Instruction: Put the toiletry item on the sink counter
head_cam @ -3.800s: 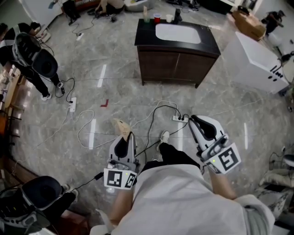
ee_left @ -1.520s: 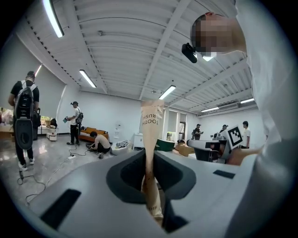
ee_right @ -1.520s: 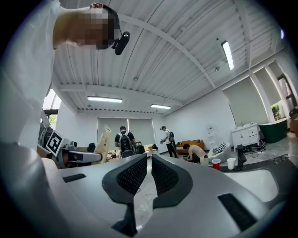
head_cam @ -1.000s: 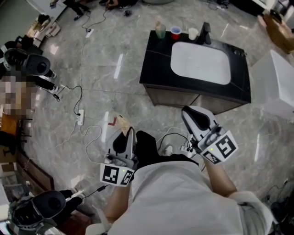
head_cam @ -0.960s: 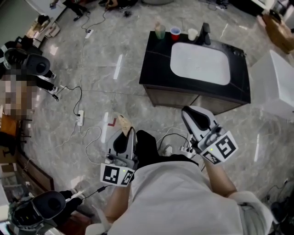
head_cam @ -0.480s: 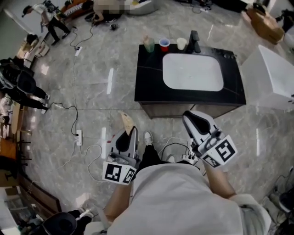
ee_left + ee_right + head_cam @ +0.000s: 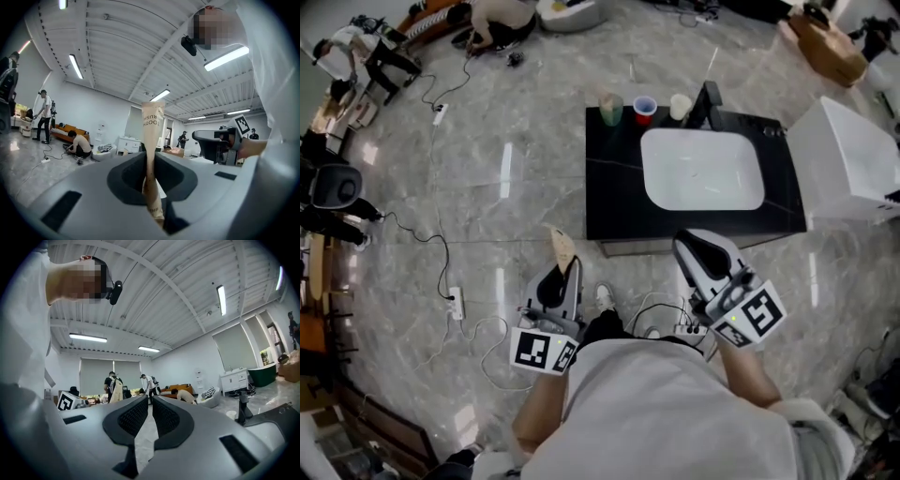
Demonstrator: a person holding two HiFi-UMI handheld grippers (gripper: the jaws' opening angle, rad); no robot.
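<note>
Before me the black worktop point(image 7: 609, 192) holds a white basin point(image 7: 703, 171), with a green cup point(image 7: 611, 107), a red cup point(image 7: 645, 111) and a pale cup point(image 7: 679, 106) at its far edge. A power strip point(image 7: 456, 303) lies on the marble floor point(image 7: 506, 122).

1. Three cups in a row: green cup point(image 7: 610, 108), red cup point(image 7: 644, 110), white cup point(image 7: 680, 107). Dark faucet point(image 7: 709, 101) stands just right of the white cup.
2. White cabinet point(image 7: 848, 159) at right, with a cardboard box point(image 7: 828, 42) beyond it.
3. Marble floor point(image 7: 516, 216): power strip point(image 7: 455, 303) at left, and a cable point(image 7: 412, 230) runs from it toward the left edge.
4. Crouched person point(image 7: 497, 17) at top left. Black chair point(image 7: 333, 187) at the left edge.
5. Ceiling strip lights point(image 7: 75, 65) are lit.
</note>
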